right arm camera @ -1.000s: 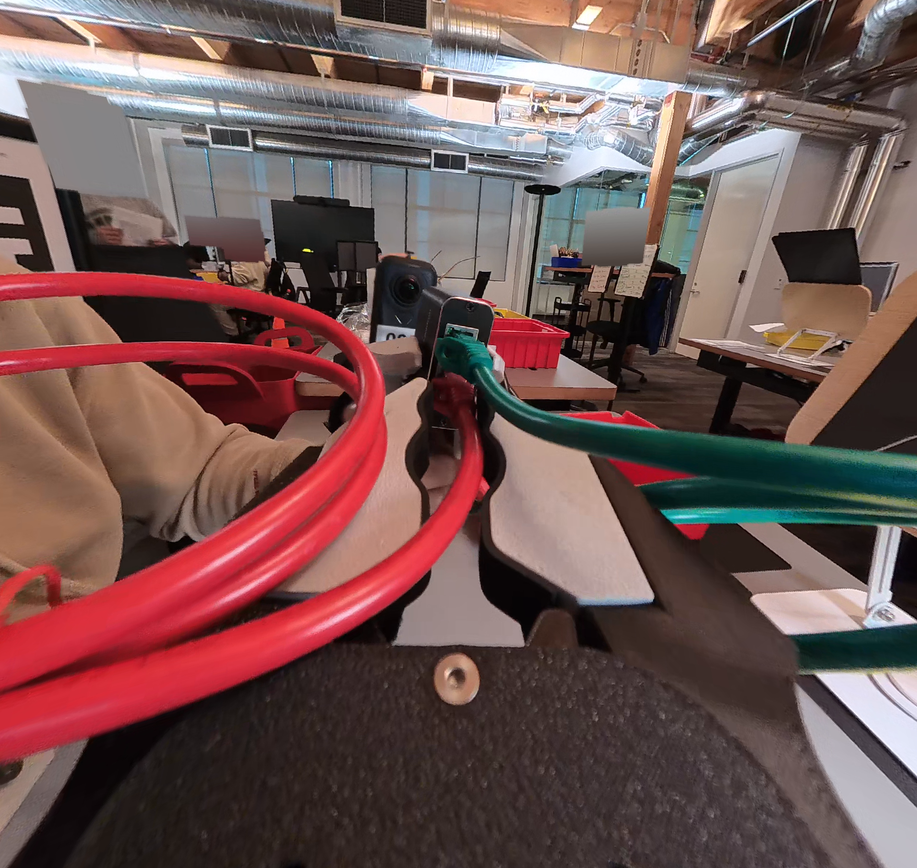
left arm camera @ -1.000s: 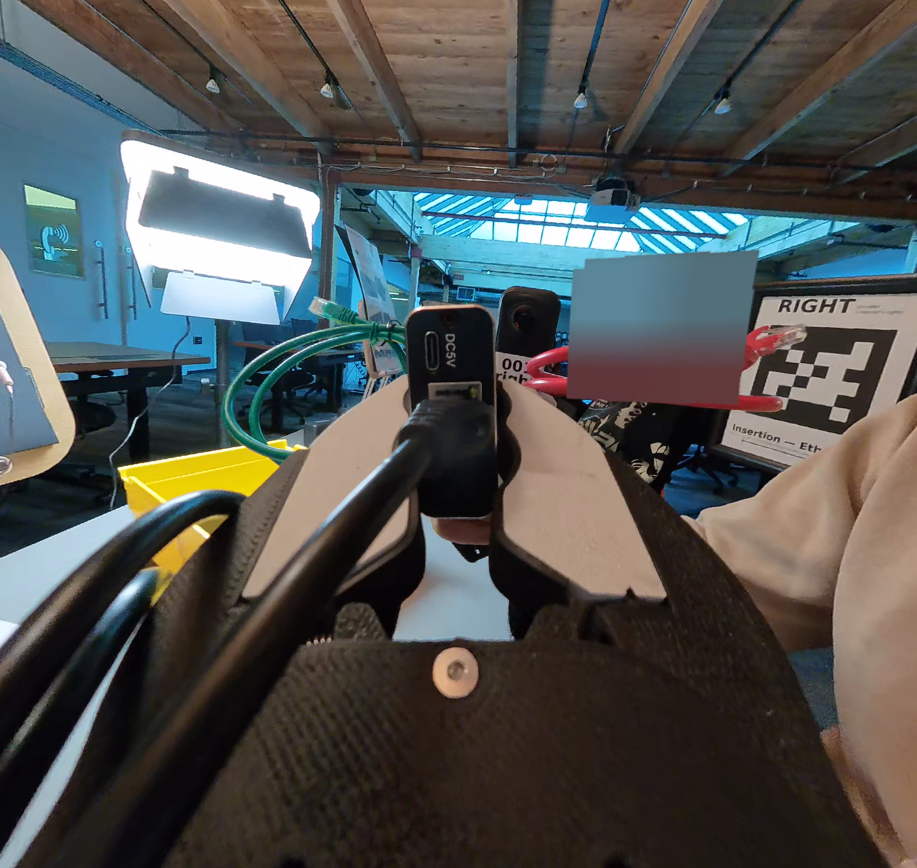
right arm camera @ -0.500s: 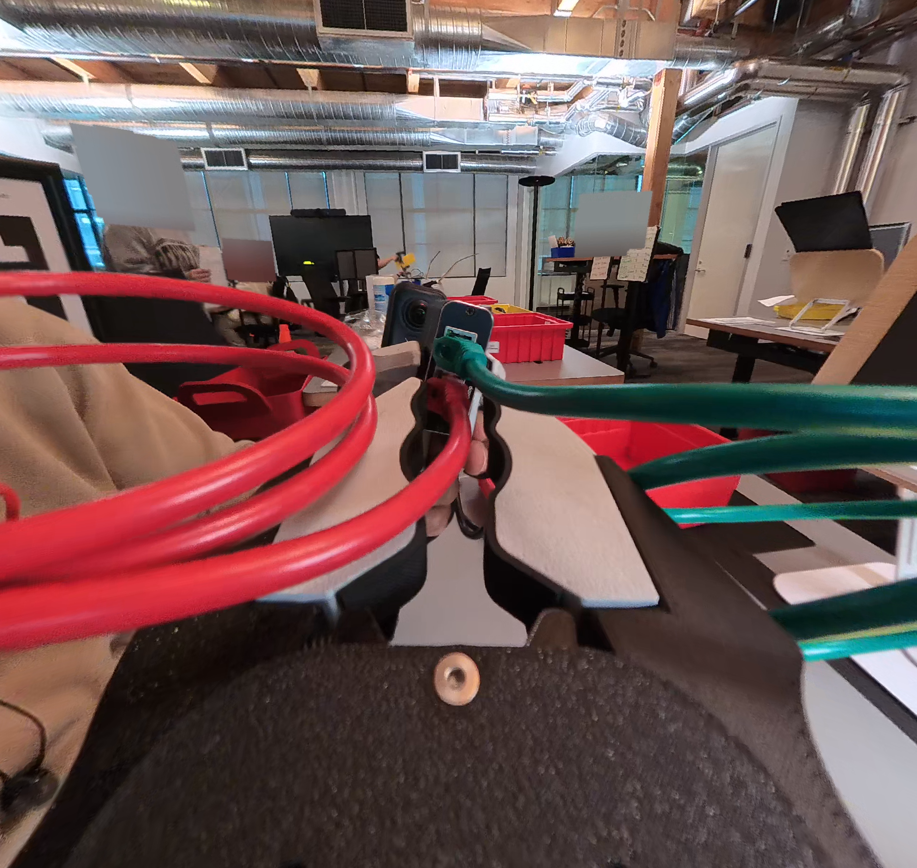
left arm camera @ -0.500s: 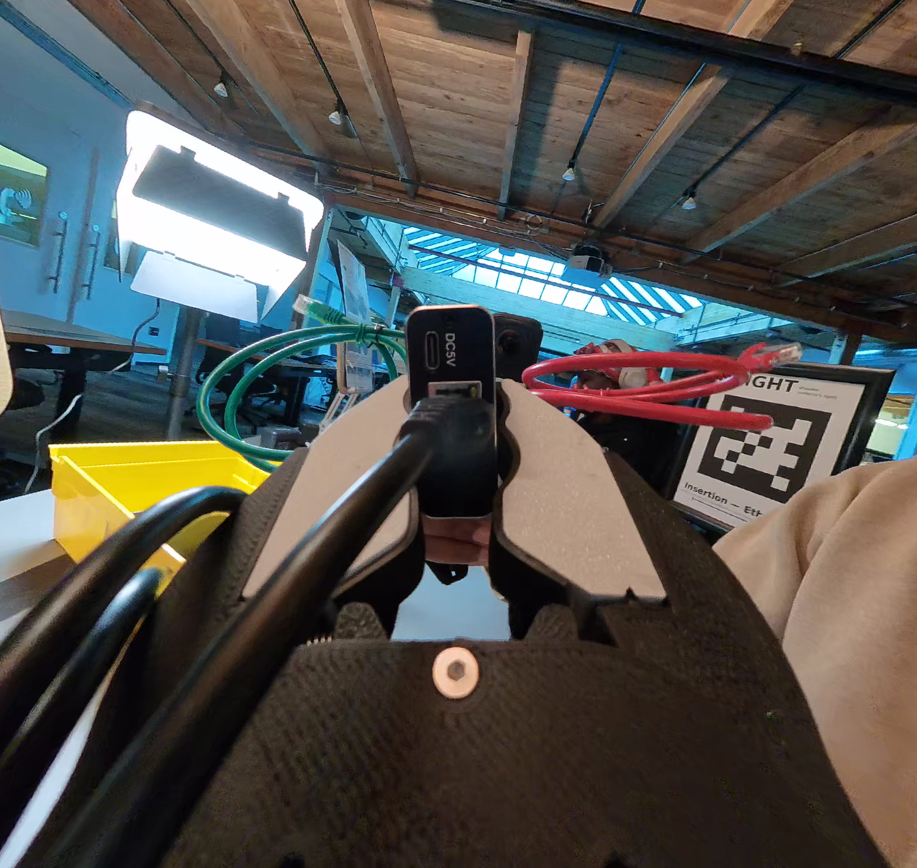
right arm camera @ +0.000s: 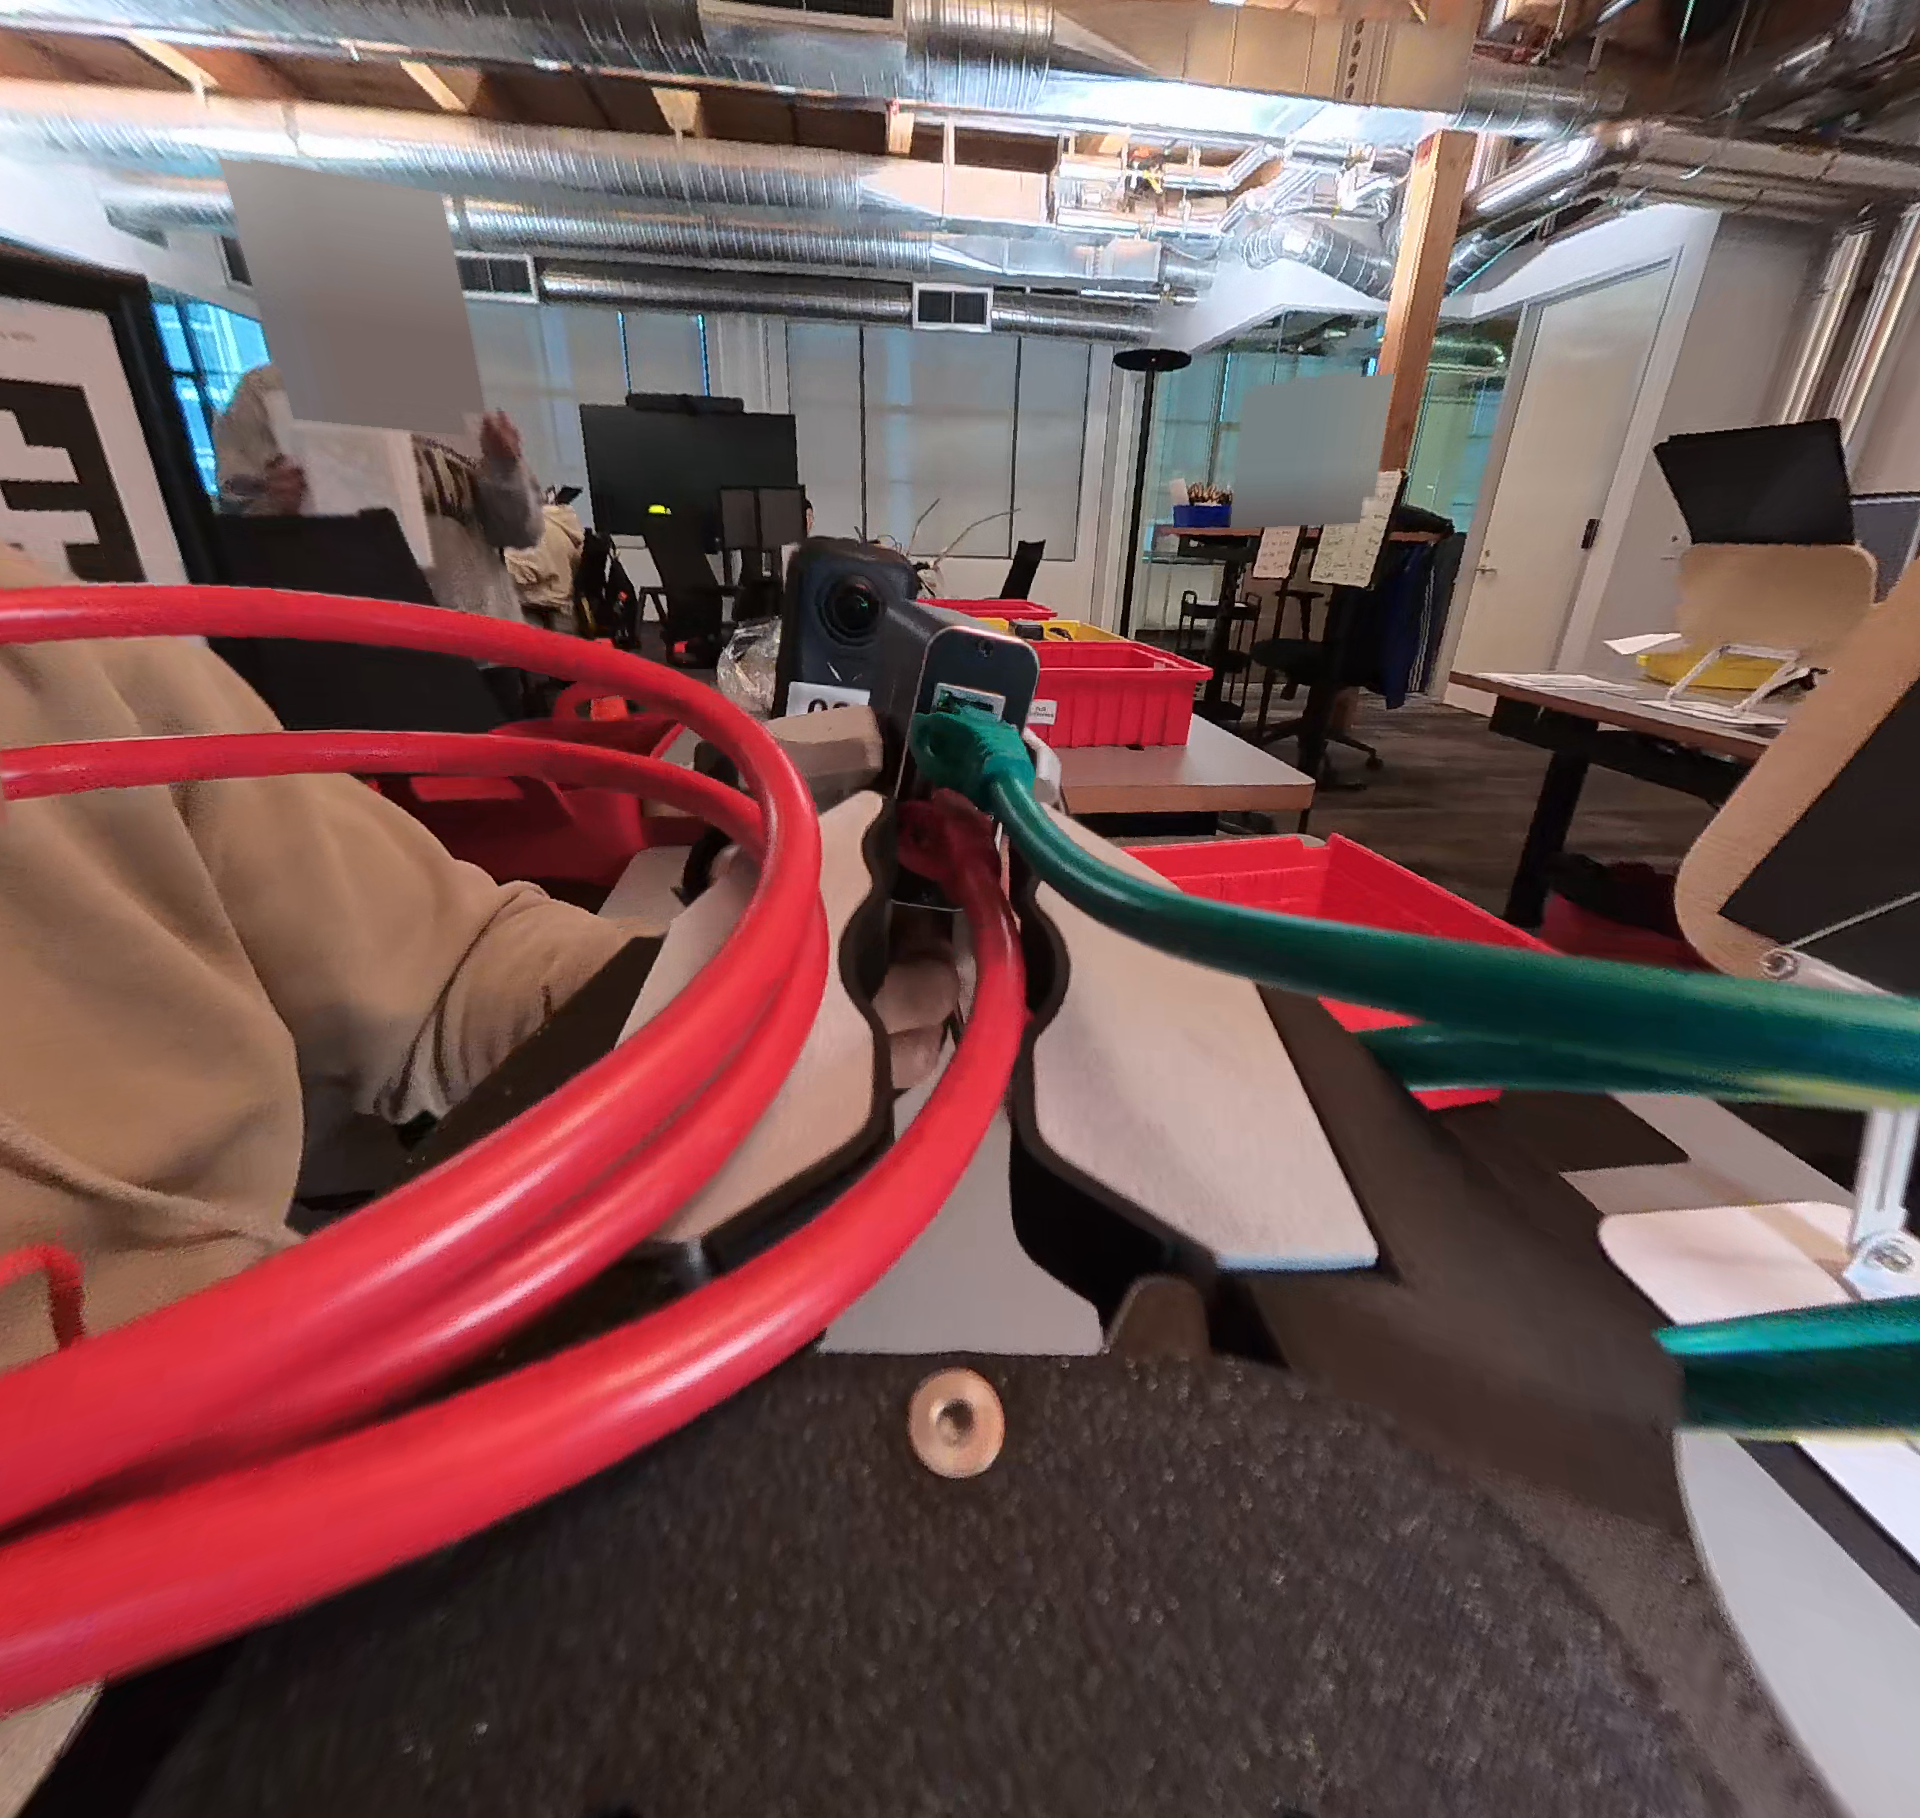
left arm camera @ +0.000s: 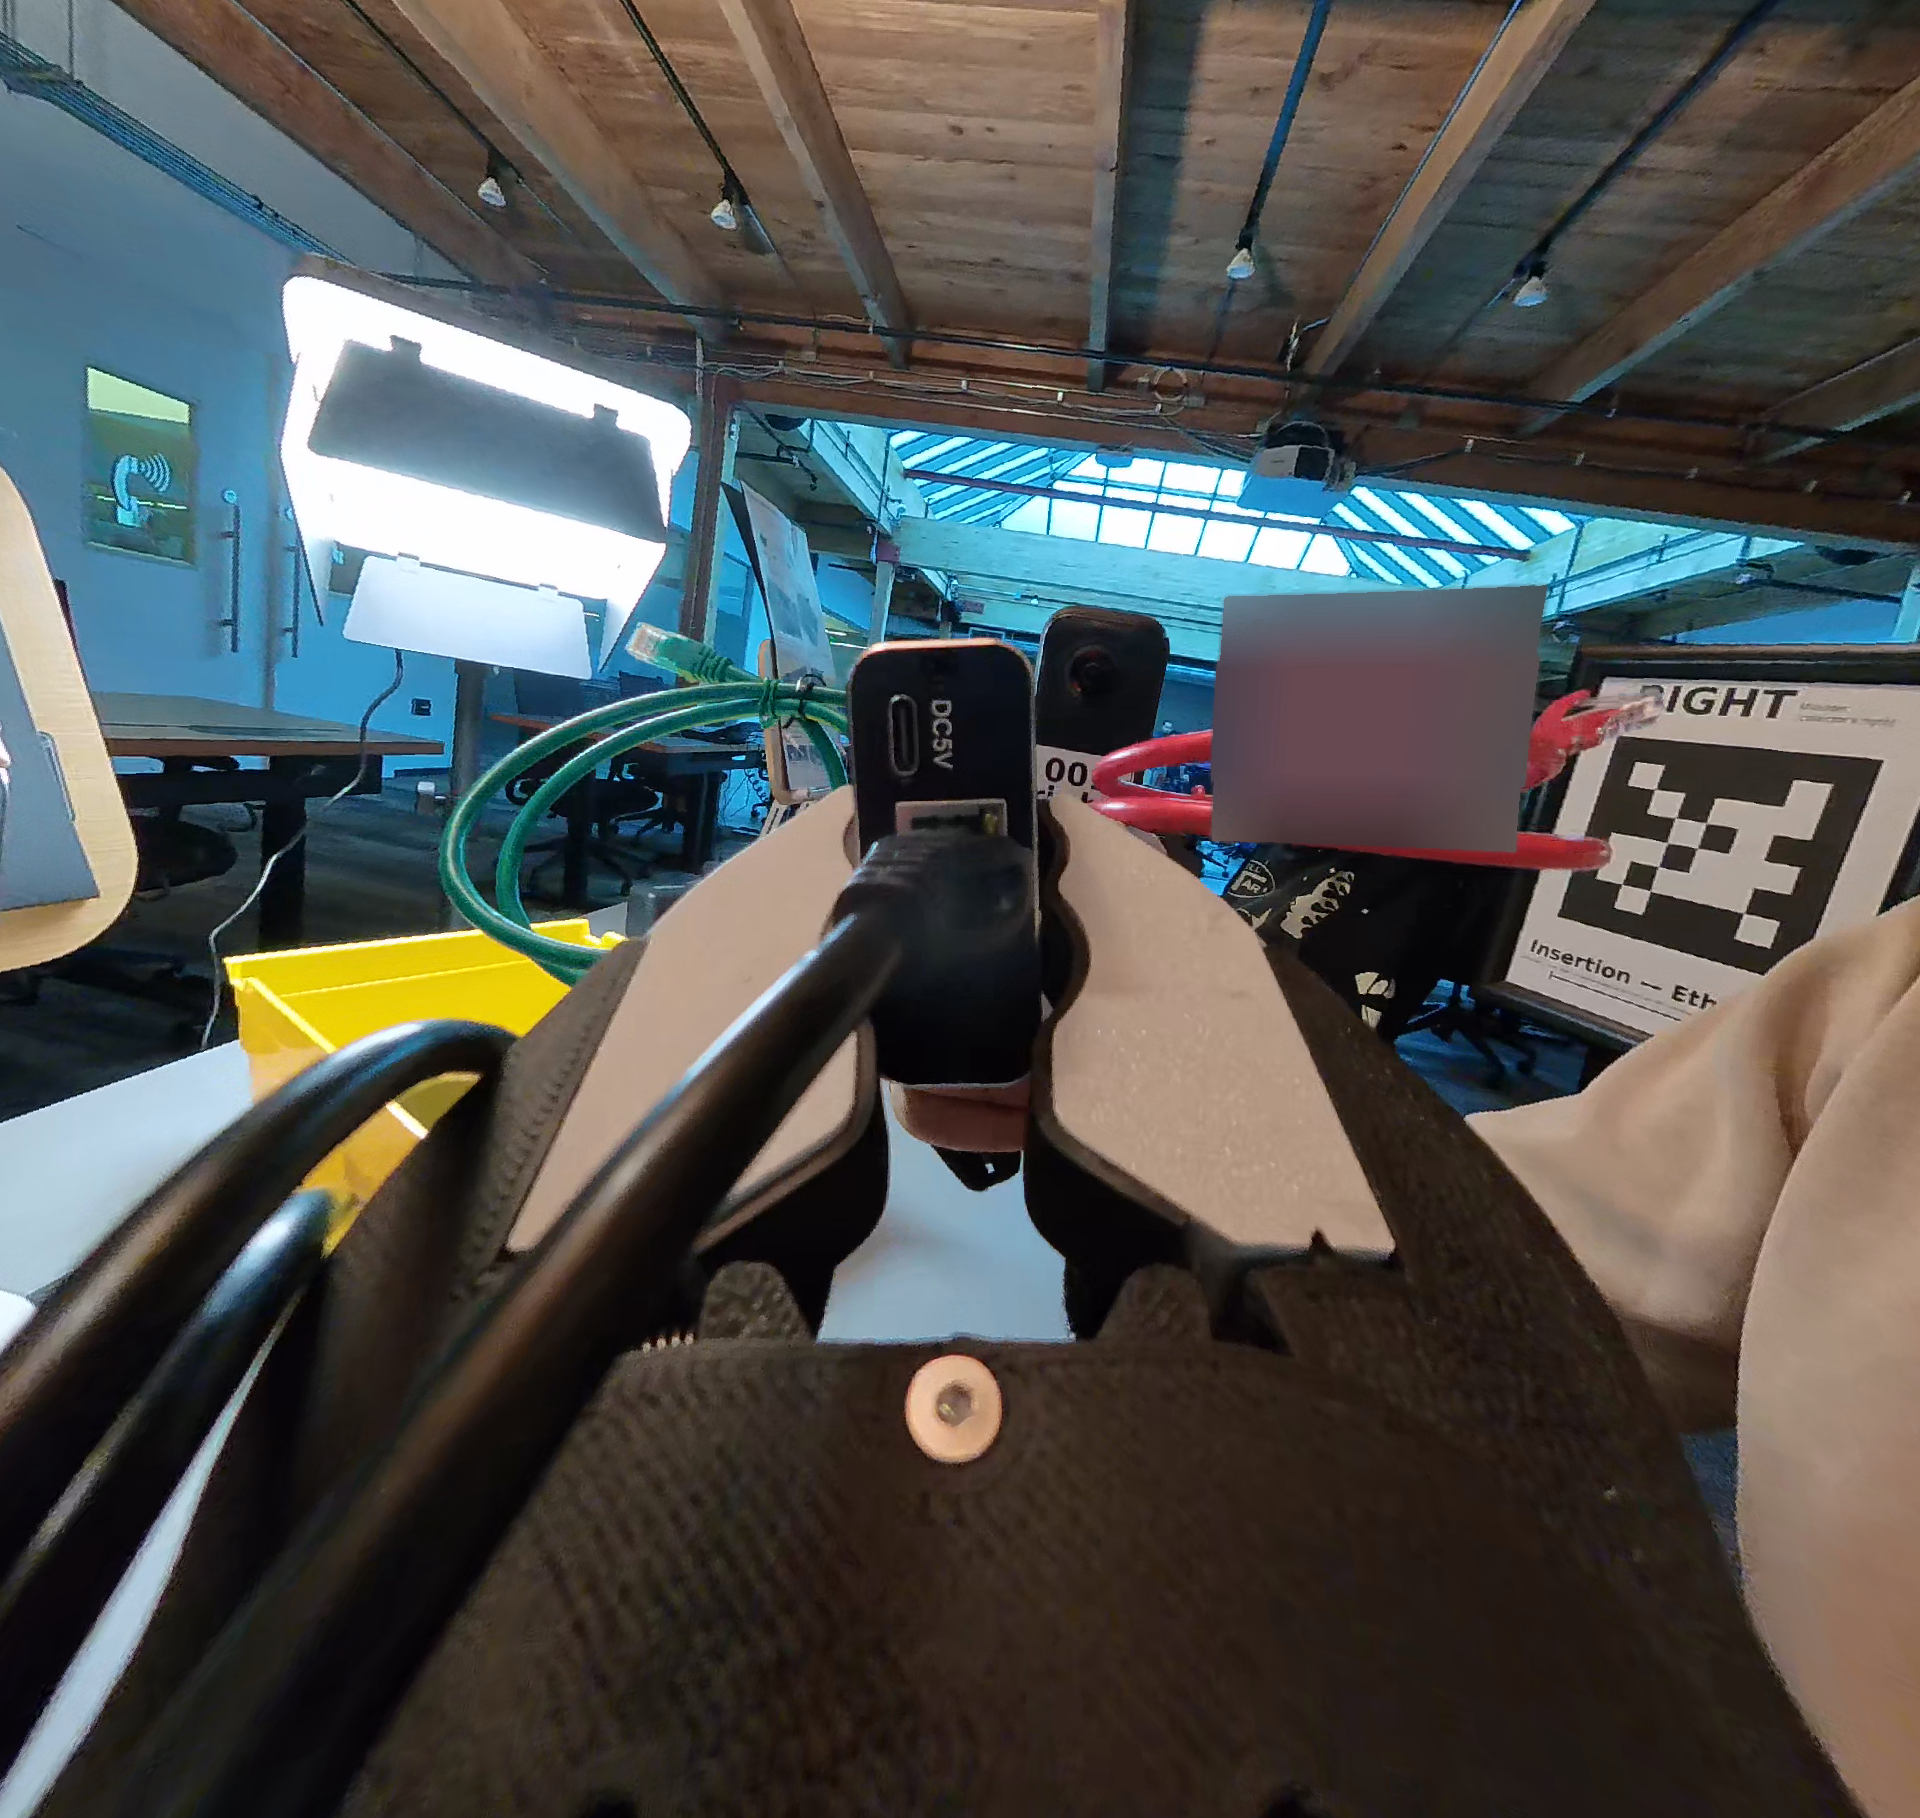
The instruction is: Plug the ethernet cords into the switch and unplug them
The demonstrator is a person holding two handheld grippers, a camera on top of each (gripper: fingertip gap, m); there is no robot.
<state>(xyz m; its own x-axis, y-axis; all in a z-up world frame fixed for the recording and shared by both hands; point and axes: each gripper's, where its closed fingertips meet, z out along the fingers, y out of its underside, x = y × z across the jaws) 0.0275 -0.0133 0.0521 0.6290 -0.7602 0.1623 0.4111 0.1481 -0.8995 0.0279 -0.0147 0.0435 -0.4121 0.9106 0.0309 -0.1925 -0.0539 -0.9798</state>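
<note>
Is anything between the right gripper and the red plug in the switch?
Nothing visible does. The red plug sits between the fingers of the right gripper; the green plug is in the switch port above, clear of them.

The left gripper (left arm camera: 951, 937) points up and forward, jaws clamped tight on a grasp. The right gripper (right arm camera: 951, 895) faces it, likewise closed. A beige sleeve (left arm camera: 1704, 1197) shows alongside.
</note>
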